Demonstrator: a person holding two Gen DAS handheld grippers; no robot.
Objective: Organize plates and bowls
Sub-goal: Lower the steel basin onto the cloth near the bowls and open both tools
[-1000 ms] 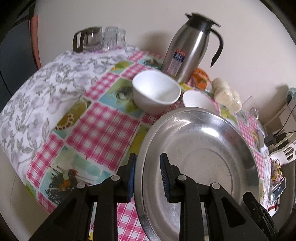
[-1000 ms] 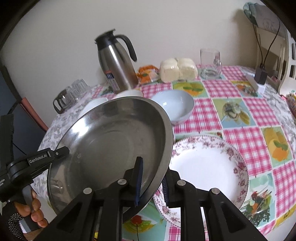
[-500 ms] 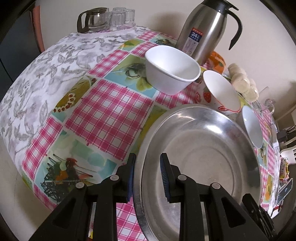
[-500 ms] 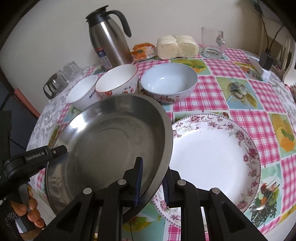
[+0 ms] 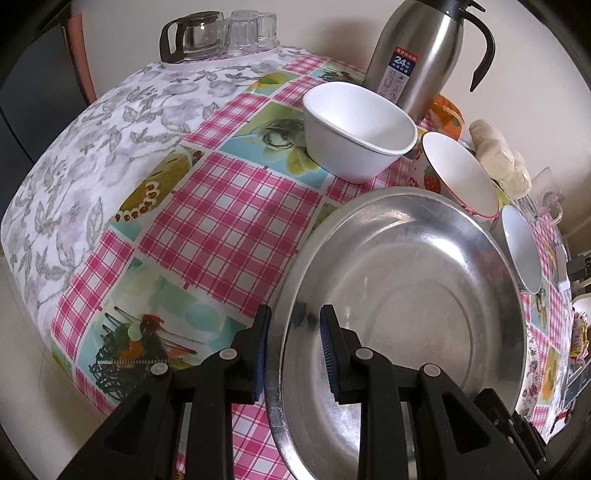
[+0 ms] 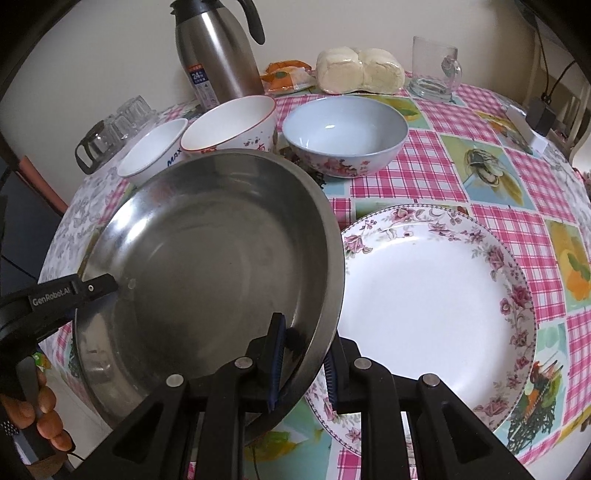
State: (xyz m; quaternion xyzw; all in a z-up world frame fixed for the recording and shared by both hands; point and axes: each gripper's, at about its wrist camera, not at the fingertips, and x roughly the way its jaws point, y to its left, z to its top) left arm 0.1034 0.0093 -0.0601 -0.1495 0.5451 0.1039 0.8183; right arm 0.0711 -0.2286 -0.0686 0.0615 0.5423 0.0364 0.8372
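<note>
A large steel plate (image 5: 406, 302) (image 6: 207, 258) is held between both grippers just above the table. My left gripper (image 5: 293, 354) is shut on its left rim; it also shows in the right wrist view (image 6: 96, 288). My right gripper (image 6: 304, 369) is shut on its right rim. A floral plate (image 6: 436, 295) lies to the right, its left edge under the steel plate. Behind stand a white bowl (image 5: 356, 129) (image 6: 155, 151), a red-rimmed bowl (image 5: 458, 173) (image 6: 231, 123) and a blue bowl (image 5: 522, 251) (image 6: 345, 134).
A steel thermos (image 5: 421, 51) (image 6: 218, 51) stands at the back by the wall. A glass pot and glasses (image 5: 218, 33) sit at the far left. Wrapped buns (image 6: 360, 70), an orange packet (image 6: 286, 75) and a glass mug (image 6: 436, 70) are at the back.
Both grippers have lowered the steel plate toward the table and brought it nearer level. The bowls behind it have come into view.
</note>
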